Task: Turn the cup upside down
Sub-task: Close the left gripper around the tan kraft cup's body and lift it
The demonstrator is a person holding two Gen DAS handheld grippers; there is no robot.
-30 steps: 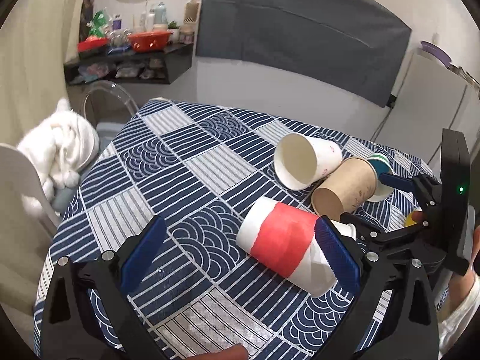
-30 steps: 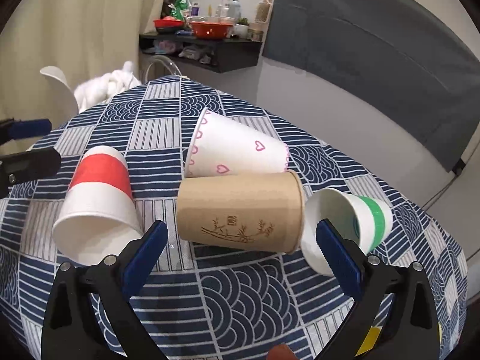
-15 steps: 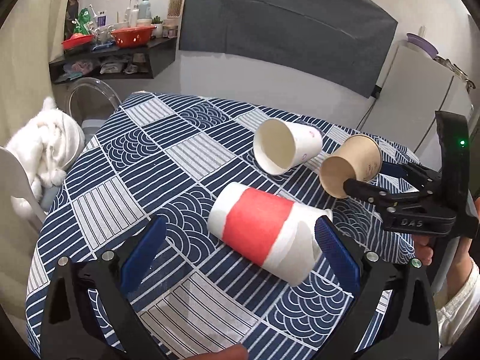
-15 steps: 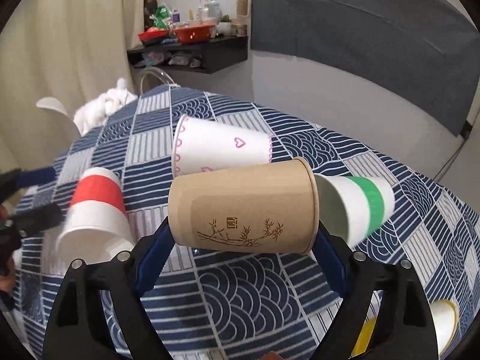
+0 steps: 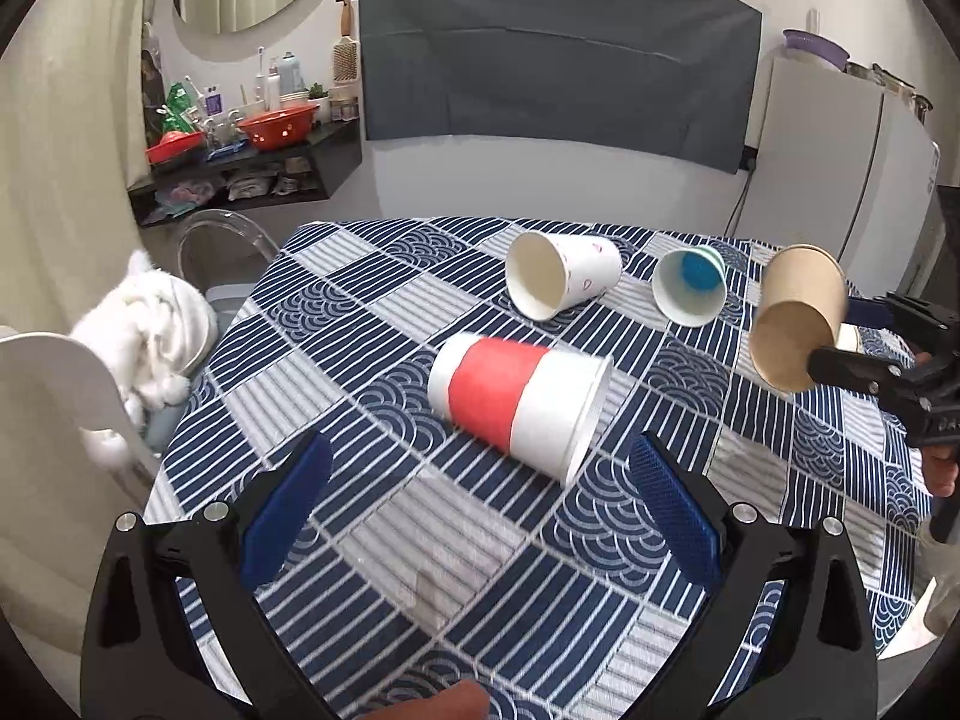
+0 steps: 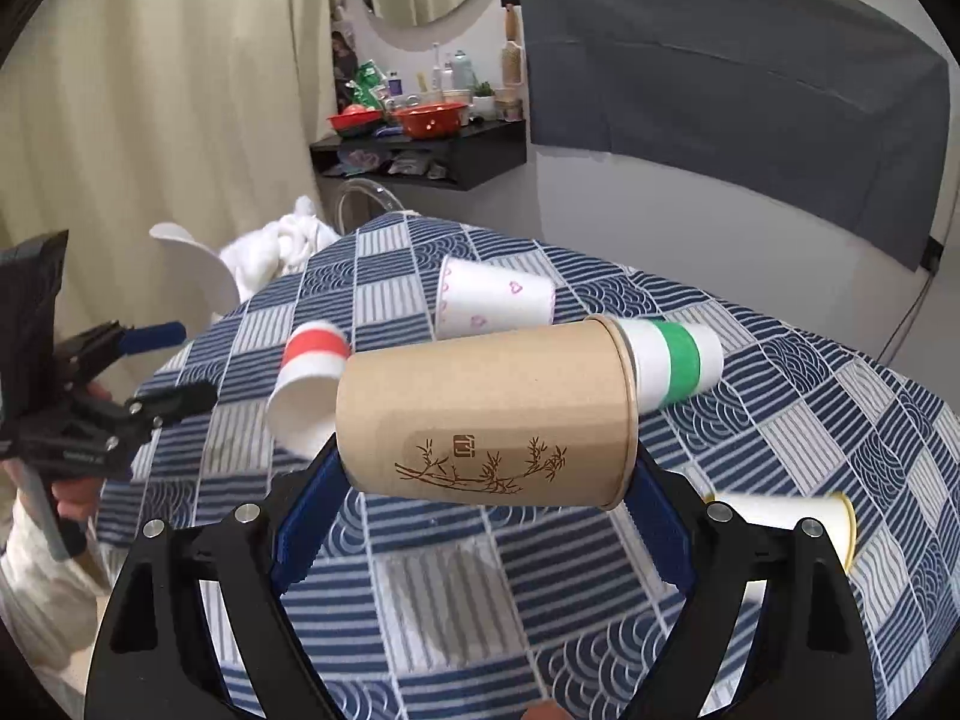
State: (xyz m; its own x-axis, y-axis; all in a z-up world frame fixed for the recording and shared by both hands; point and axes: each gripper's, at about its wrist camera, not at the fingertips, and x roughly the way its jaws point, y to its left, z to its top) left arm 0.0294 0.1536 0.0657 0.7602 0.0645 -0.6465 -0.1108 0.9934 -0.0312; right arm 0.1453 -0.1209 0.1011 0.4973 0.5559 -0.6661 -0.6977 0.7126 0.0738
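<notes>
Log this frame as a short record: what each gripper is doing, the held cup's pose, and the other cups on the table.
right gripper: shut on brown cup
brown cup pose: lifted off the tablecloth, on its side
left gripper: open, empty
red-banded cup: lying on its side
heart-print cup: lying on its side
green-banded cup: lying on its side

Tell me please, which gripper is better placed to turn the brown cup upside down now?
The right gripper: it is shut on the brown cup, held on its side above the table. The left gripper is open and empty, facing the red-banded cup.
</notes>
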